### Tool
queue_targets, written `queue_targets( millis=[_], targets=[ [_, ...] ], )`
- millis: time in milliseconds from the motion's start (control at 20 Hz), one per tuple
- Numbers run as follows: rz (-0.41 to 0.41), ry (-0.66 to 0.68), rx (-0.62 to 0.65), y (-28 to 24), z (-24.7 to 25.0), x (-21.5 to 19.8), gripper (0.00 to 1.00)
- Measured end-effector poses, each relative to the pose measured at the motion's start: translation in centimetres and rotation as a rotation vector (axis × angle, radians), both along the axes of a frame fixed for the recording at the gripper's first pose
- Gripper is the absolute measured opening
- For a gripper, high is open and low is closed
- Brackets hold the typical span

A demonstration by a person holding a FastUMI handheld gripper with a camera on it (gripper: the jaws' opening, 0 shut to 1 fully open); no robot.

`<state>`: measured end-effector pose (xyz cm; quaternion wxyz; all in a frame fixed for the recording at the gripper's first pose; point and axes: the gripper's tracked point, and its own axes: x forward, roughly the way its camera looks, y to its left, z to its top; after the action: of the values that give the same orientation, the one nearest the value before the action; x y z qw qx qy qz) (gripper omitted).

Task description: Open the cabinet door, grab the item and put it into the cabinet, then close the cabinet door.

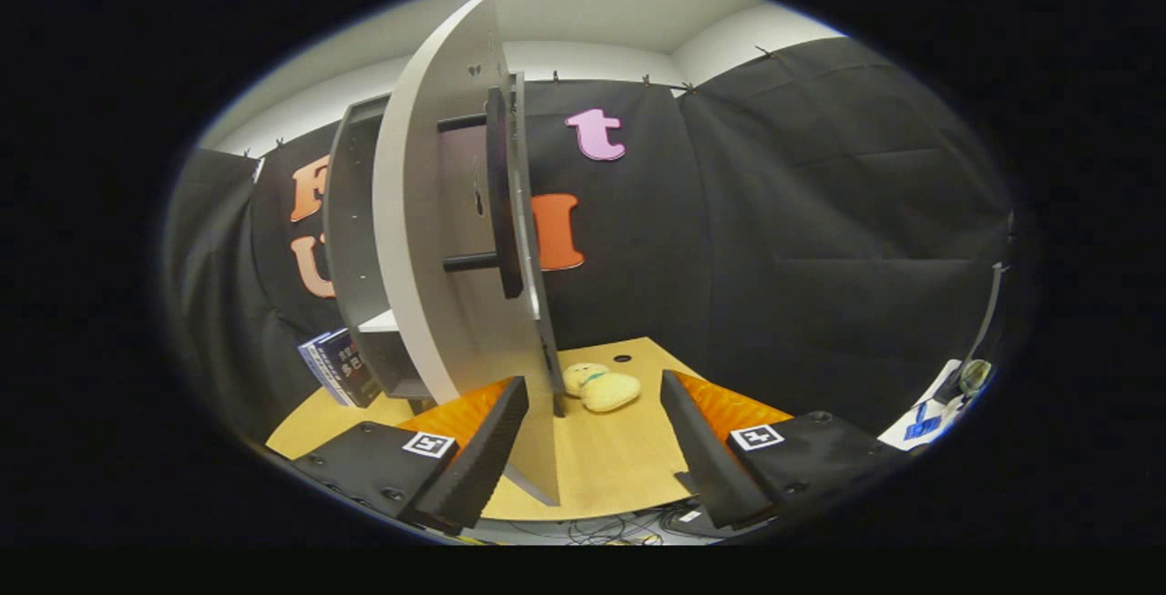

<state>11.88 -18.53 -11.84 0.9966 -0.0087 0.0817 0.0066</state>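
Cabinet (364,240) stands at the surface's (610,458) left side; its door (437,240) is swung open, edge-on, just ahead of the tongs (592,449). Door-opening step judged done; grab, placing and closing remain. Tongs spread, pinching nothing. Item: pale yellow plush toy (601,385), soft, lying beyond the tongs near the surface's far edge, beside the door's lower corner.

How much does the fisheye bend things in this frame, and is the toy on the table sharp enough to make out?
Gripper view: strong bending, the open cabinet door bows into a curve beside the left finger of the open tongs; the plush toy beyond the fingers is soft and small yet recognisable; lighting is even, no glare on the table.
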Motion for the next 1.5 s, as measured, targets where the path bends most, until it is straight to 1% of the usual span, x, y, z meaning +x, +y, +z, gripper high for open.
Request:
queue_targets(
  millis=[150,300,400,600,1150,1500],
  targets=[
    [0.022,0.003,0.021,2.4,-0.4,0.0,0.95],
    [0.059,-0.002,0.012,4.5,-0.6,0.2,0.94],
    [0.069,-0.007,0.006,5.5,-0.8,0.3,0.94],
    [0.068,-0.01,-0.011,7.9,-1.1,0.5,0.95],
    [0.046,-0.037,-0.001,13.4,-2.0,1.6,0.94],
    [0.088,-0.013,-0.026,19.0,-4.0,3.7,0.95]
  ],
)
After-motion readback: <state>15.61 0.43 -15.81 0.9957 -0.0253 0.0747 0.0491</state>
